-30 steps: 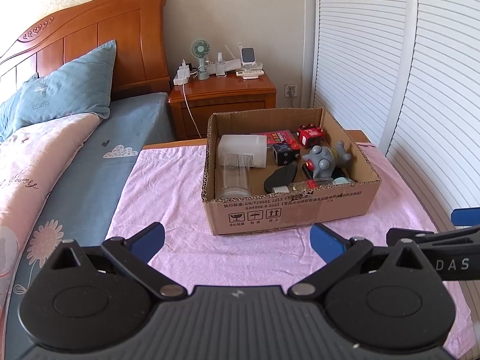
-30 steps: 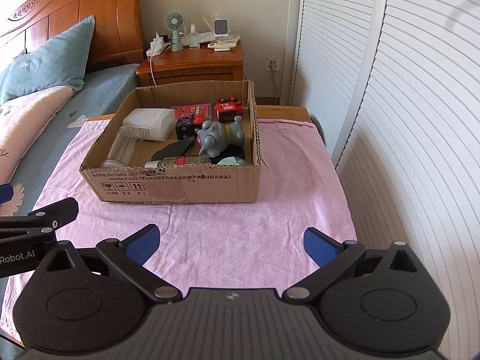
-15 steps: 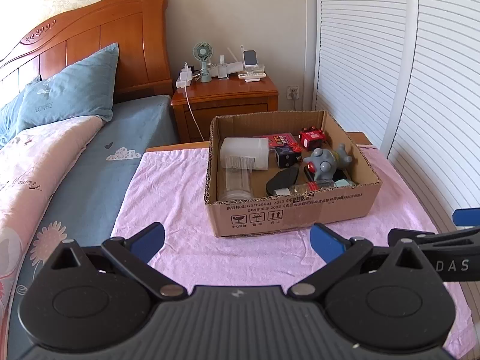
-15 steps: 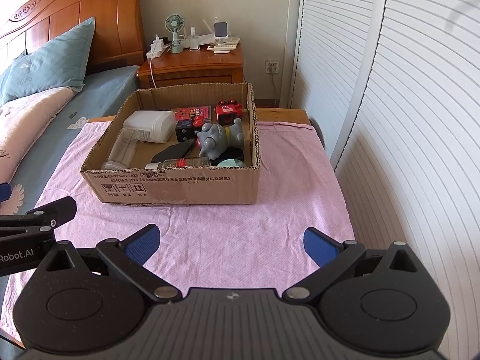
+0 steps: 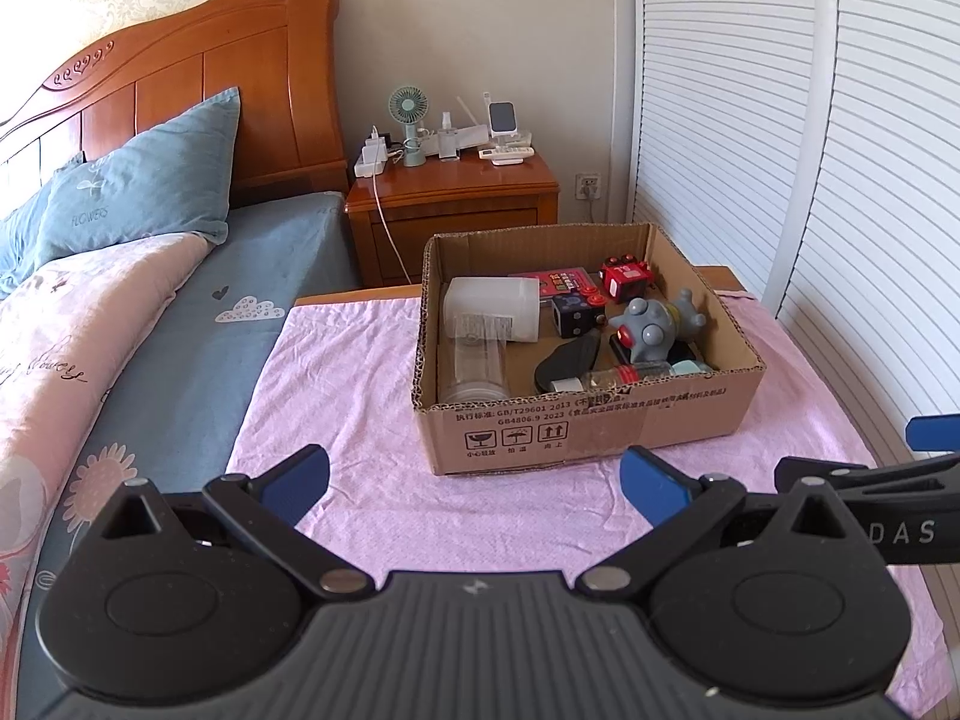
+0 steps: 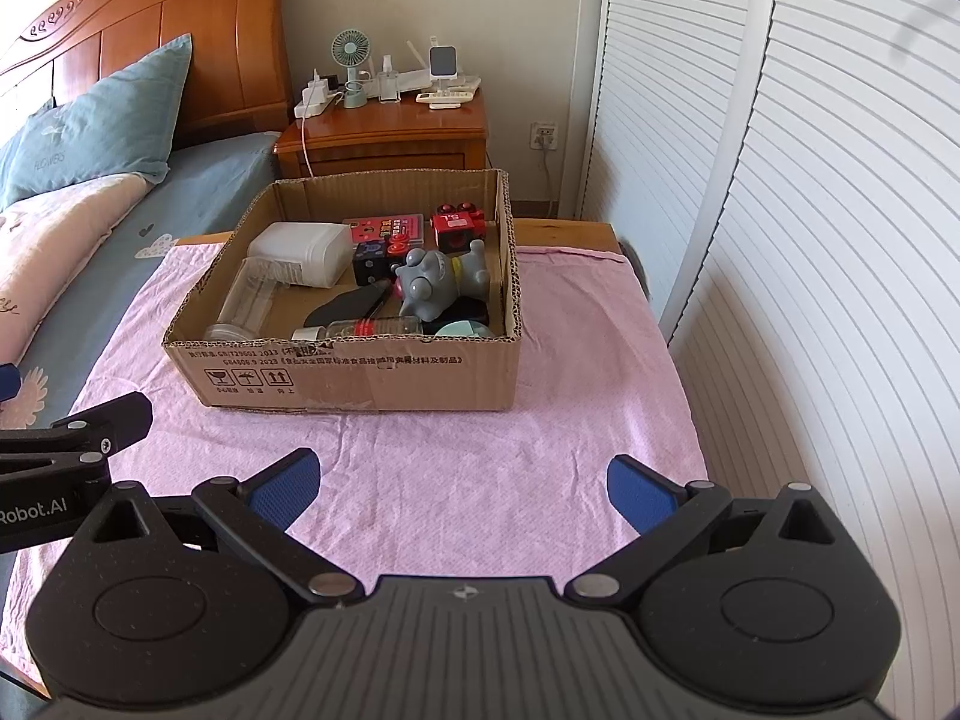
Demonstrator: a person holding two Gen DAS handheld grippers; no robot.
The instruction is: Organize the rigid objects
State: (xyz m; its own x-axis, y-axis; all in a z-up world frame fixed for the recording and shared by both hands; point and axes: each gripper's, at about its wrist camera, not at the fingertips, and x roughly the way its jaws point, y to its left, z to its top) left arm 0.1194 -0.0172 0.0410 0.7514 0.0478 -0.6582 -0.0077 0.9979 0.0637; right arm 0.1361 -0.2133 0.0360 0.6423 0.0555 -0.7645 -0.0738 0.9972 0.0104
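Observation:
A cardboard box [image 5: 576, 429] [image 6: 360, 381] stands on a table under a pink cloth [image 5: 360, 372] [image 6: 570, 372]. Inside lie a grey toy figure [image 5: 651, 327] [image 6: 438, 285], a white plastic container [image 5: 495, 309] [image 6: 303, 252], a clear cup [image 5: 477, 366] [image 6: 246, 300], a red toy car [image 5: 627, 276] [image 6: 459, 222], a black cube [image 5: 573, 312] [image 6: 372, 261], a small bottle [image 5: 612, 375] [image 6: 366, 327] and a black flat piece [image 5: 567, 357]. My left gripper [image 5: 474, 480] hangs open over the cloth, short of the box. My right gripper [image 6: 462, 486] is open too, nothing between its fingers.
A bed [image 5: 120, 312] with a blue pillow [image 5: 144, 180] lies to the left. Behind the box a wooden nightstand [image 5: 450, 204] [image 6: 384, 132] carries a small fan [image 5: 408, 114] and chargers. White slatted doors [image 5: 840, 180] [image 6: 810, 210] run along the right side.
Both grippers have drawn back and risen a little, so the box sits lower and smaller in both views. Both stay open; nothing in the box has moved.

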